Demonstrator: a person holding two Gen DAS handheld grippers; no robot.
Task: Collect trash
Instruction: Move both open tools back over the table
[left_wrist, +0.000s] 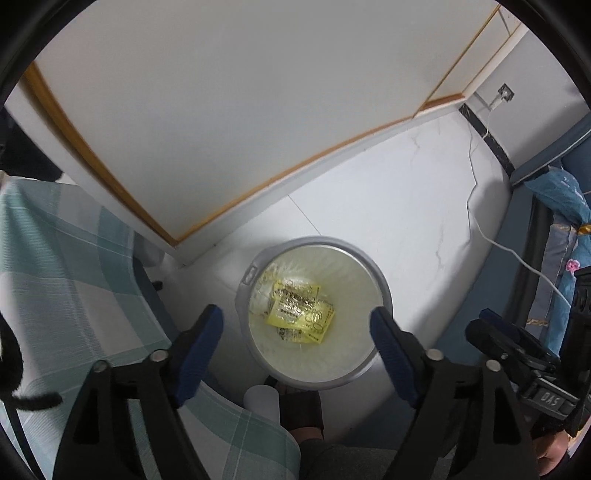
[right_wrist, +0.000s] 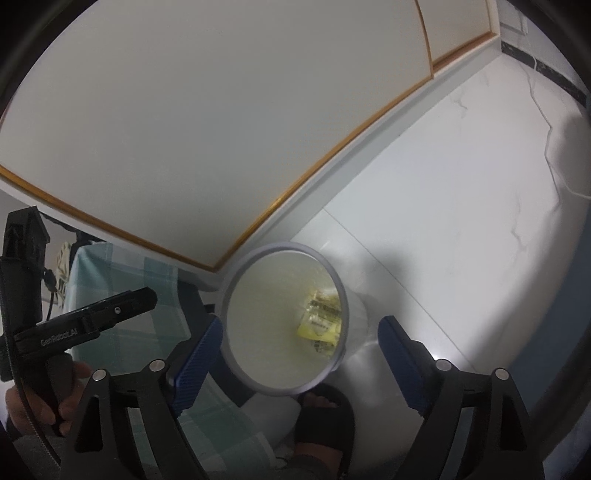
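At the bottom of the left wrist view, the left claw stands wide apart with nothing between its blue-padded fingers. Under it, at the lower edge, a foot in a black sandal rests on the white tiled floor, touching the near side of a round grey plastic waste bin lined with a clear bag. The bin sits in the lower middle of the frame, directly below the claw. In its bottom lie crumpled yellow printed wrappers, piled together slightly left of centre. A desk covered with a green-and-white checked cloth fills the left side, just beside the bin.

In the right wrist view, the right claw also gapes empty above the same bin, the wrappers lying toward its right wall. Beyond, a white cupboard door with a wooden edge fills the upper frame.
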